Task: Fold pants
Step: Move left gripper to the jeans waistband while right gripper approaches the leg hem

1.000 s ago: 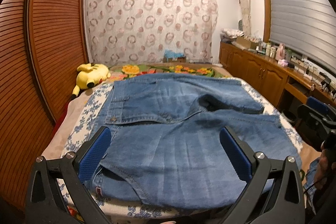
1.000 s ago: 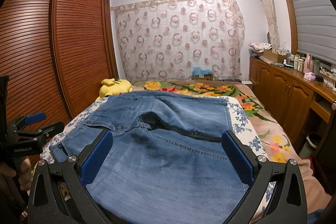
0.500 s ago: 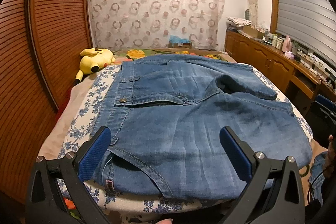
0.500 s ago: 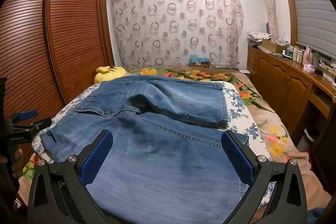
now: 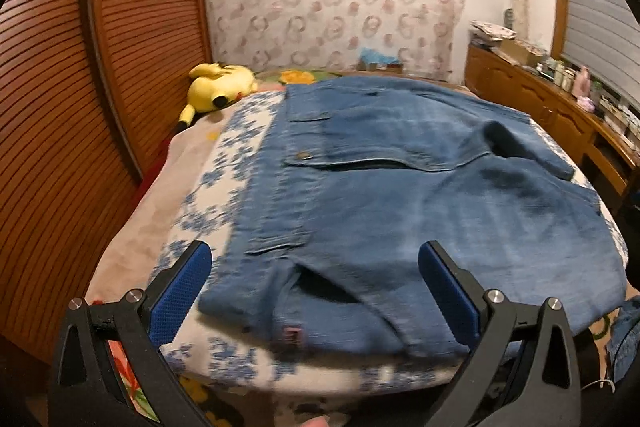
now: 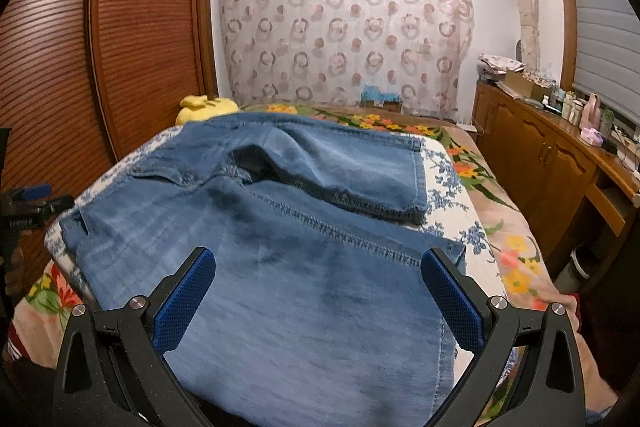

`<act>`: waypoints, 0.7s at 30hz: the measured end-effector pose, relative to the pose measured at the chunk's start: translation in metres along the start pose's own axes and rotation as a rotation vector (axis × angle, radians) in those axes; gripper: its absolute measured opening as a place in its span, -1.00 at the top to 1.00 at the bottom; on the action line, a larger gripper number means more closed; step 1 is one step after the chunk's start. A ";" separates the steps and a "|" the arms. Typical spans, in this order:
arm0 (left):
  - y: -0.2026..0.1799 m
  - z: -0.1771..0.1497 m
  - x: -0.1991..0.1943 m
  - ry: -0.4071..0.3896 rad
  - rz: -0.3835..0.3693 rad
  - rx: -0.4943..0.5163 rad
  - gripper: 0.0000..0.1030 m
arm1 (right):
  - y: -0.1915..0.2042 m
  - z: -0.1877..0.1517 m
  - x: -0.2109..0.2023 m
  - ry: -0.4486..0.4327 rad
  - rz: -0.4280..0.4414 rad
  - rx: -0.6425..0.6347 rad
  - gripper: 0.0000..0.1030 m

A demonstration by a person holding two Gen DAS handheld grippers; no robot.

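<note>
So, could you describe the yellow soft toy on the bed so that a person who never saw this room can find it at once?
Start at the bed with the blue-flowered cover, where the blue jeans lie spread out. Look past the jeans to the far left corner, close to the brown slatted wardrobe doors. The yellow plush toy lies there, the only bright yellow stuffed thing, with black-tipped ears.

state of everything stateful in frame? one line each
left claw: open, empty, over the near waist edge of the jeans
right claw: open, empty, over the near leg
denim jeans: spread flat on the bed, legs side by side, not yet folded
louvered wardrobe doors: shut
window blind: lowered
ring-pattern curtain: drawn
Pikachu plush: lying on the bed beside the jeans
</note>
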State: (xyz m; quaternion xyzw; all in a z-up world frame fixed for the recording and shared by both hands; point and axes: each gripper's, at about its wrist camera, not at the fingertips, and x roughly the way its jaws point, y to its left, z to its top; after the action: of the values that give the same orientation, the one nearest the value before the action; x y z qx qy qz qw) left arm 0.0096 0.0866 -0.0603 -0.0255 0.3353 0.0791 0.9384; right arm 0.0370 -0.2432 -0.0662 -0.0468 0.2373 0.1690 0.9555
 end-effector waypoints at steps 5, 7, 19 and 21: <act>0.027 -0.006 0.006 0.006 0.023 -0.035 -1.00 | -0.007 -0.005 -0.002 0.047 -0.002 0.000 -0.95; 0.036 -0.008 0.005 0.009 0.021 -0.047 -1.00 | -0.007 -0.003 -0.006 0.062 -0.005 0.001 -0.94; 0.067 -0.042 0.017 0.075 -0.038 -0.118 -0.40 | -0.020 -0.009 -0.028 0.137 -0.015 0.034 -0.87; 0.069 -0.045 0.018 0.082 -0.048 -0.136 -0.24 | -0.021 -0.010 -0.033 0.142 -0.017 0.038 -0.86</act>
State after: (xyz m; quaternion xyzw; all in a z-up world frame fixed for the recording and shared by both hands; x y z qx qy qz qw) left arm -0.0160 0.1527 -0.1065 -0.1005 0.3666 0.0782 0.9216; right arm 0.0127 -0.2742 -0.0590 -0.0425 0.3073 0.1525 0.9384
